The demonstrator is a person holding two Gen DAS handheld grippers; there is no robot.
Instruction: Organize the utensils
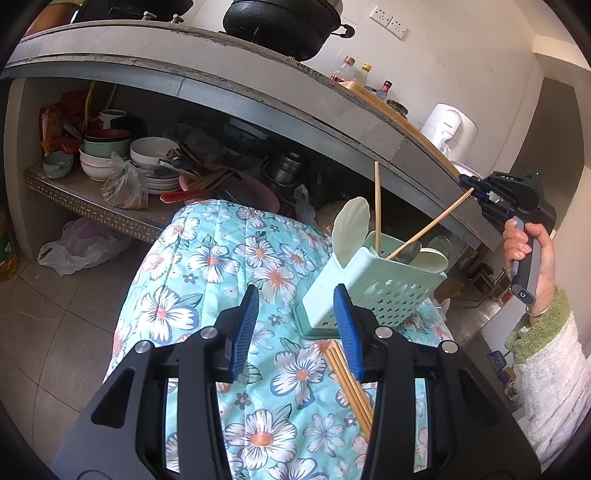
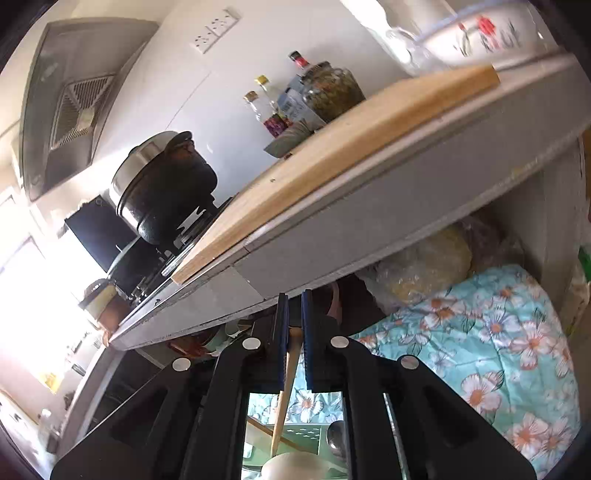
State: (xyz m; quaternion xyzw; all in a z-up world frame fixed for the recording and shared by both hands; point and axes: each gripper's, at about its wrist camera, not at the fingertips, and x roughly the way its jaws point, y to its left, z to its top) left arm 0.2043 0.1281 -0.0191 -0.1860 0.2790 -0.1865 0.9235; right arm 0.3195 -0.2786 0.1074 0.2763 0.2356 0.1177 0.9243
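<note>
A pale green perforated utensil holder [image 1: 373, 288] stands on a flowered cloth [image 1: 221, 258]. It holds white spoons [image 1: 351, 225], a metal spoon and an upright chopstick [image 1: 377, 206]. My left gripper [image 1: 297, 325] is open just in front of the holder, above loose chopsticks [image 1: 351, 387] lying on the cloth. My right gripper [image 1: 471, 186] is shut on a chopstick [image 1: 432, 223] whose lower end sits in the holder. In the right wrist view the right gripper [image 2: 293, 325] clamps that chopstick [image 2: 286, 387], with the holder [image 2: 299, 435] below.
A grey concrete counter [image 1: 258, 85] overhangs the cloth, carrying a black pot [image 1: 284, 26], bottles and a wooden board [image 2: 332, 155]. Below is a shelf [image 1: 85, 203] with stacked bowls, plates and bags. Tiled floor lies to the left.
</note>
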